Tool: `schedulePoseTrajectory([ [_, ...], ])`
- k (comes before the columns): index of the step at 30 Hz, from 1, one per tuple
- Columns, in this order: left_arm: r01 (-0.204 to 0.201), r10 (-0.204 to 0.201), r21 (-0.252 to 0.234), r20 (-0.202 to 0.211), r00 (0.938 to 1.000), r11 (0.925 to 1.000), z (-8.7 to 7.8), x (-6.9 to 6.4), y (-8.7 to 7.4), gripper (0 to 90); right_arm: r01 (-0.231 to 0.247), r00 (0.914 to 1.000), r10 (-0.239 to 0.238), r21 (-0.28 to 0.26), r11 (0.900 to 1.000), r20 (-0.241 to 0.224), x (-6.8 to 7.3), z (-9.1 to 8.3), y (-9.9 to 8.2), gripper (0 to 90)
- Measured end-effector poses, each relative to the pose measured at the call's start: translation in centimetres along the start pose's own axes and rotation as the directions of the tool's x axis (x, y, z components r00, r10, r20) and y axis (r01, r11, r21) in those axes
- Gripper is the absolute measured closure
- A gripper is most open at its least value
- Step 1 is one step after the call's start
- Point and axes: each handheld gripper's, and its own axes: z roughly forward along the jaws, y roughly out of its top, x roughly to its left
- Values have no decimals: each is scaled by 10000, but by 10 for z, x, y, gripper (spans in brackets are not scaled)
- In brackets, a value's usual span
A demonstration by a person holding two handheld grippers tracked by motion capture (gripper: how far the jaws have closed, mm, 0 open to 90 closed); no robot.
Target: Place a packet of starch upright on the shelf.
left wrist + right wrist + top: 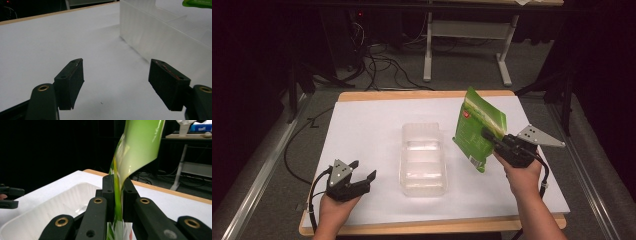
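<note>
The right gripper (490,136) pinches a green pouch (476,129) by its edge, fingers closed on it, holding it upright above the surface (362,125) just beside the clear tray (423,159), likely to drop it in. The left gripper (362,172) rests on the surface, fingers apart and empty.

A green snack pouch (478,128) with printed panels and a barcode near its lower edge is pinched between the right gripper's (490,135) fingers (109,192), which are closed on its edge. It hangs in the air, upright and slightly tilted, rising above the fingers and bending as it goes up. A clear plastic tray (423,160), empty and open side up, lies flat on the white surface (362,130) between both grippers' fingers, just beside the pouch's lower end.
</note>
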Motion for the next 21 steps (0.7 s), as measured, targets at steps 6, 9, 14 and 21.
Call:
schedulePoseTrajectory([
  [6, -18, 18, -8, -26, 10000, 10000, 0, 0, 0, 292, 117, 9994, -120, -83, 9999, -332, 5, 13, 8, 847],
  [9, 17, -18, -28, -51, 10000, 10000, -1, 0, 0, 291, 148, 9987, -152, -80, 9999, -497, 9, 18, 10, 847],
  [14, 37, -38, -78, -85, 10000, 10000, -2, 1, 0, 291, 395, 9935, -398, -58, 9992, -1065, 22, 34, 17, 847],
  [21, 109, -111, -92, -181, 9998, 9999, -3, 2, -1, 290, 607, 9846, -623, -149, 9980, -1635, 32, 51, 27, 847],
])
